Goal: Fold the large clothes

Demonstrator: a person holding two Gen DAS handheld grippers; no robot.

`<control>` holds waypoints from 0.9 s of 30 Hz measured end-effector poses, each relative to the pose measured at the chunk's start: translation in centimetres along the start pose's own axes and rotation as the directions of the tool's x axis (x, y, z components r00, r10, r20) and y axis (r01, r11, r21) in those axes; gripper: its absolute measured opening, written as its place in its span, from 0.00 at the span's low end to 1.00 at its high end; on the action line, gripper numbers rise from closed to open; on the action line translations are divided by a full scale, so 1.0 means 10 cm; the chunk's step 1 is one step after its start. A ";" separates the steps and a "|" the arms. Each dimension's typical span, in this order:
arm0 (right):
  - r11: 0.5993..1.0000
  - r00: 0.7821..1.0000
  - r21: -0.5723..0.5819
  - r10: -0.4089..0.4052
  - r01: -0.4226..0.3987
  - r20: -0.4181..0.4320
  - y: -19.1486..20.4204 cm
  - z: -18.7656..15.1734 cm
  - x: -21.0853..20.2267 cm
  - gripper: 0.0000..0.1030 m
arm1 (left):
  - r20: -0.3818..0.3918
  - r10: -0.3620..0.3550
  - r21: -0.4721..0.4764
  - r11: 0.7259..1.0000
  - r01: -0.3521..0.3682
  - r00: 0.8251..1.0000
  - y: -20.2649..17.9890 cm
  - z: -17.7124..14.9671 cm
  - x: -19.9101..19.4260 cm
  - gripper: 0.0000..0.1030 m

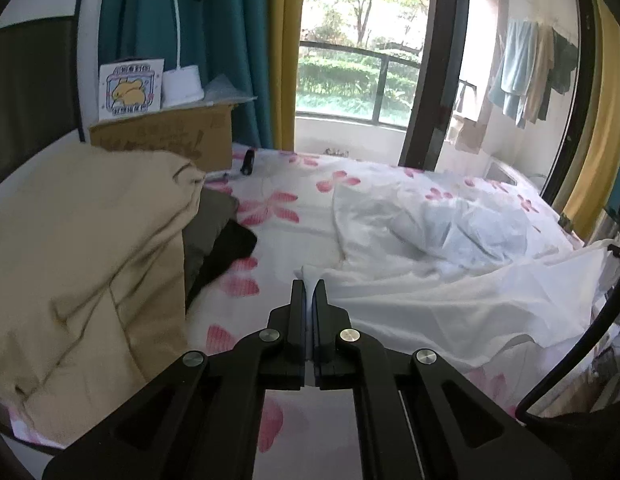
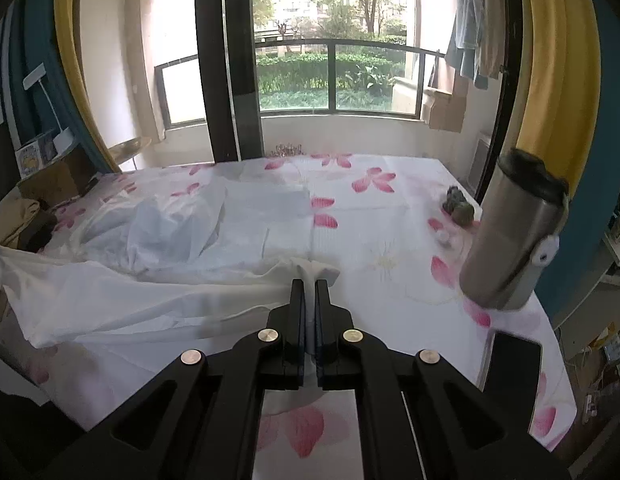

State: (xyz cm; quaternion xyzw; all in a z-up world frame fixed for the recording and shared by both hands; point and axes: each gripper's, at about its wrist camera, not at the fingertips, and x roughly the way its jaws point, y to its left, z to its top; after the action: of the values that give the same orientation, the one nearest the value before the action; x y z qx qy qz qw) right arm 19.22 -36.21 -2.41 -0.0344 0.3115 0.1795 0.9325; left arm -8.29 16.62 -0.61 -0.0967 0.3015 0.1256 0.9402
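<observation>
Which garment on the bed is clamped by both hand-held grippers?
The white garment, pinched by the left hand-held gripper and right hand-held gripper. The beige, grey and black clothes lie untouched.

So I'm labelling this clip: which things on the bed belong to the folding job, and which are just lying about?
Job:
large white thin-fabric garment
left gripper
right gripper

Lying about:
beige folded cloth pile
brown cardboard box
steel cylindrical flask
black flat phone
</observation>
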 end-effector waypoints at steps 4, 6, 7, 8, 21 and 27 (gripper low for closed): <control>1.000 1.000 0.002 0.003 -0.003 0.016 -0.02 0.14 0.05 0.03 | 0.019 0.004 -0.003 1.000 -0.004 1.000 -0.01 0.15 0.05 0.03; 1.000 1.000 0.000 0.003 -0.003 0.022 -0.03 0.23 0.09 0.03 | 0.029 0.007 -0.006 1.000 -0.007 1.000 0.00 0.23 0.08 0.03; 1.000 1.000 -0.002 0.003 -0.003 0.023 -0.03 0.25 0.10 0.03 | 0.033 0.009 -0.008 1.000 -0.009 0.999 0.00 0.27 0.10 0.03; 1.000 1.000 -0.002 0.003 -0.003 0.026 -0.03 0.29 0.13 0.03 | 0.037 0.010 -0.012 1.000 -0.010 0.999 0.00 0.30 0.13 0.03; 1.000 0.999 0.013 0.019 -0.020 0.046 -0.12 0.78 0.55 0.03 | 0.065 0.008 -0.038 0.999 -0.005 0.998 0.01 0.73 0.56 0.03; 0.999 0.999 0.013 0.030 -0.030 0.030 -0.17 0.98 0.91 0.03 | 0.065 0.007 -0.043 0.999 -0.004 0.998 0.02 0.96 0.94 0.03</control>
State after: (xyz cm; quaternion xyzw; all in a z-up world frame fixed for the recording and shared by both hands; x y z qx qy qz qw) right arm 32.14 -33.18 0.01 -0.0207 0.2995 0.1917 0.9344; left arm 4.24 20.98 1.44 -0.1120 0.2684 0.1378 0.9468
